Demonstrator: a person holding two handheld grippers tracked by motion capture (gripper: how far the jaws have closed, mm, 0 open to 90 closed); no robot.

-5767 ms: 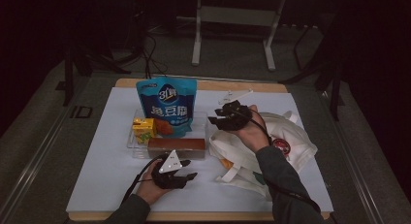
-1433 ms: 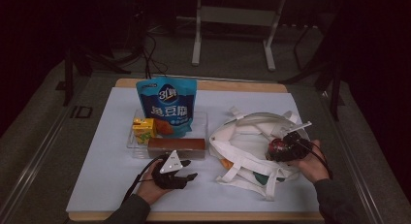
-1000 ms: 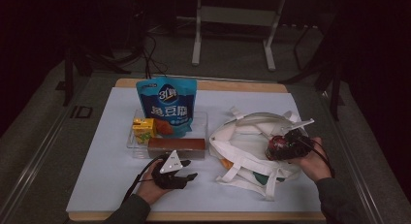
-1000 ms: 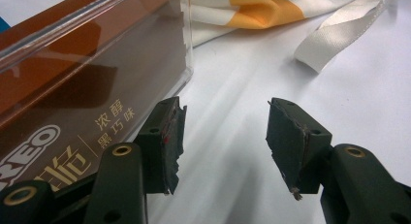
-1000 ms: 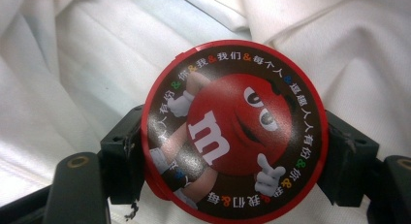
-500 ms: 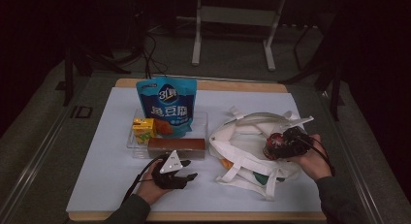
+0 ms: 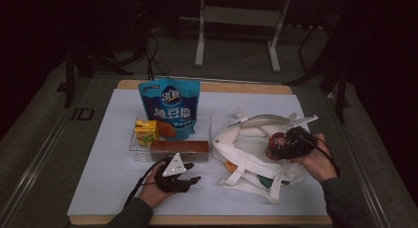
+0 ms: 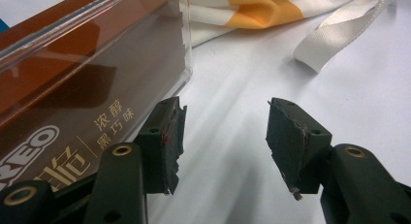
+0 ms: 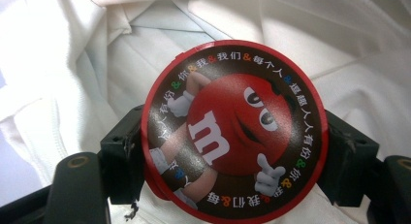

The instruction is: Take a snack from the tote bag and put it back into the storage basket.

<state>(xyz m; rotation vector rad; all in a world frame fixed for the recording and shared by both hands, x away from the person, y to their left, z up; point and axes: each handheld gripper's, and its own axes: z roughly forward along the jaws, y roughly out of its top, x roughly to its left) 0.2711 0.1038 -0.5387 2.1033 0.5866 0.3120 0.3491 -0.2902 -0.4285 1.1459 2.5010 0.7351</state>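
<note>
I have the round M&M's tin [image 9: 234, 129] clamped between the jaws of my right gripper [image 7: 292, 143], one jaw on each side of its red rim, lid facing the camera. It hangs just above the white tote bag [image 7: 246, 149], over the desk's right half near the right edge. My left gripper [image 7: 177, 175] rests near the front edge, jaws wide apart and empty, just beside the brown Oreo box [image 8: 82, 83]. Behind the box stand a yellow carton [image 7: 146, 132] and a blue snack pouch [image 7: 170, 108].
</note>
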